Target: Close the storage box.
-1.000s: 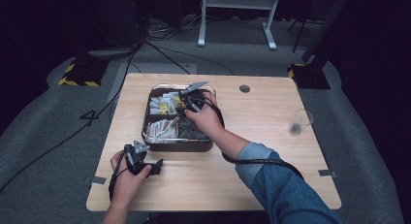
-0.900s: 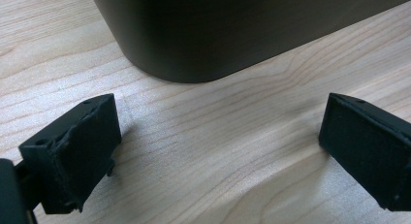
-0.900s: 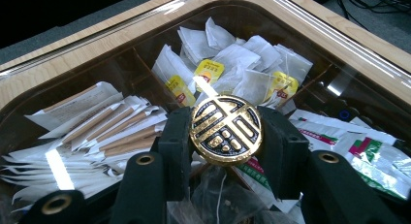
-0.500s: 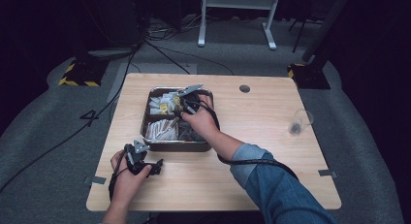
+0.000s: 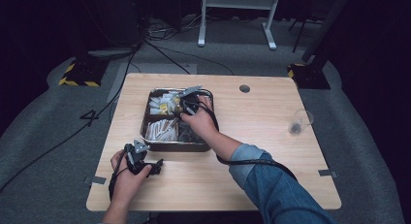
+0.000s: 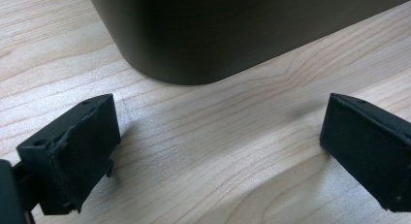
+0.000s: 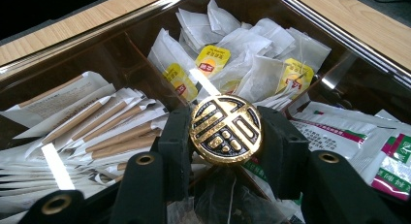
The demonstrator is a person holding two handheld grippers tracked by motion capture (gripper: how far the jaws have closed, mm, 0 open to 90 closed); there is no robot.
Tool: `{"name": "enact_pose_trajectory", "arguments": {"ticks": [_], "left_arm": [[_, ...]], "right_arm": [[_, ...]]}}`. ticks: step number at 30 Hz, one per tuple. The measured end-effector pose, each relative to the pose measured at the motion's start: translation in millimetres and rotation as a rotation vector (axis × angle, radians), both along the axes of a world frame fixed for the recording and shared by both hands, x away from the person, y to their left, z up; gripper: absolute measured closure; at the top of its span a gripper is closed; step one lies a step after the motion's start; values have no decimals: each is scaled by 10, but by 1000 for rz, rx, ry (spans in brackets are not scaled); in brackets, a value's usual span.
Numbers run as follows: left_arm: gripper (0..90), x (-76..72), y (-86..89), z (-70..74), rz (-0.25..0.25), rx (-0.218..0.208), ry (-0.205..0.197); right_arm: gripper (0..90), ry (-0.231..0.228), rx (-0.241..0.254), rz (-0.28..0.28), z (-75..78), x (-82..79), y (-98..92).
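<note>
The right hand-held gripper (image 7: 225, 132) clasped a round gold medallion (image 7: 226, 129) between its jaws above a divided metal tray (image 5: 154, 142) of tea bags (image 7: 242, 59) and paper sticks (image 7: 104, 129), while the left hand-held gripper (image 6: 218, 151) rested released on the table (image 5: 271, 136) beside it.

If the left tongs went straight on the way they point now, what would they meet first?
Most likely the dark tray's rounded outer corner, which stands just ahead of the open left tongs with bare table between; depth is hard to judge.
</note>
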State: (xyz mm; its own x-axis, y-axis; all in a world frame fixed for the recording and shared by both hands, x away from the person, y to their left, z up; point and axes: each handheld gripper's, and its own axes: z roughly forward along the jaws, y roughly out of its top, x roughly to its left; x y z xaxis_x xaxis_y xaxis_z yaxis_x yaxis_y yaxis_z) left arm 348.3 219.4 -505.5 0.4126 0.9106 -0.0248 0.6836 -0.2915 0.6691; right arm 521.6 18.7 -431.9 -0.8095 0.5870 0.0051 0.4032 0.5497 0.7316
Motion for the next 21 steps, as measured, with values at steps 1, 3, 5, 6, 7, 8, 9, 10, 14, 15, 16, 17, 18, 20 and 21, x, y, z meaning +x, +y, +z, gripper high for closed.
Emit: {"name": "enact_pose_trajectory", "arguments": {"ticks": [1,3,5,6,7,8,9,10,14,15,16,17,18,20,21], "left_arm": [[11,0,0,0,0,0,0],[11,0,1,2,-1,1,3],[11,0,1,2,-1,1,3],[11,0,1,3,-1,1,3],[11,0,1,2,-1,1,3],[11,0,1,2,-1,1,3],[12,0,1,2,-1,0,3],[11,0,1,2,-1,1,3],[12,0,0,0,0,0,0],[11,0,0,0,0,0,0],[11,0,0,0,0,0,0],[11,0,0,0,0,0,0],[11,0,0,0,0,0,0],[11,0,0,0,0,0,0],[11,0,0,0,0,0,0]], "right_arm": [[590,-2,-3,0,0,-1,2],[590,-3,-4,0,0,-4,4],[590,-2,-2,1,-6,-8,1],[590,-1,-1,0,-9,-8,-2],[590,0,1,1,-11,-7,-7],[590,0,1,2,-11,-6,-13],[591,-3,-3,0,-11,-4,-19],[590,-1,1,0,-13,-1,-25],[590,-11,-6,0,-22,16,-30],[590,-14,-15,3,-31,22,-27],[590,-16,-19,1,-41,22,-25],[590,-17,-14,1,-45,20,-24],[590,-19,-12,0,-45,16,-20],[590,-20,-13,-4,-47,9,-15],[590,-21,-14,-4,-47,7,-13]]}}
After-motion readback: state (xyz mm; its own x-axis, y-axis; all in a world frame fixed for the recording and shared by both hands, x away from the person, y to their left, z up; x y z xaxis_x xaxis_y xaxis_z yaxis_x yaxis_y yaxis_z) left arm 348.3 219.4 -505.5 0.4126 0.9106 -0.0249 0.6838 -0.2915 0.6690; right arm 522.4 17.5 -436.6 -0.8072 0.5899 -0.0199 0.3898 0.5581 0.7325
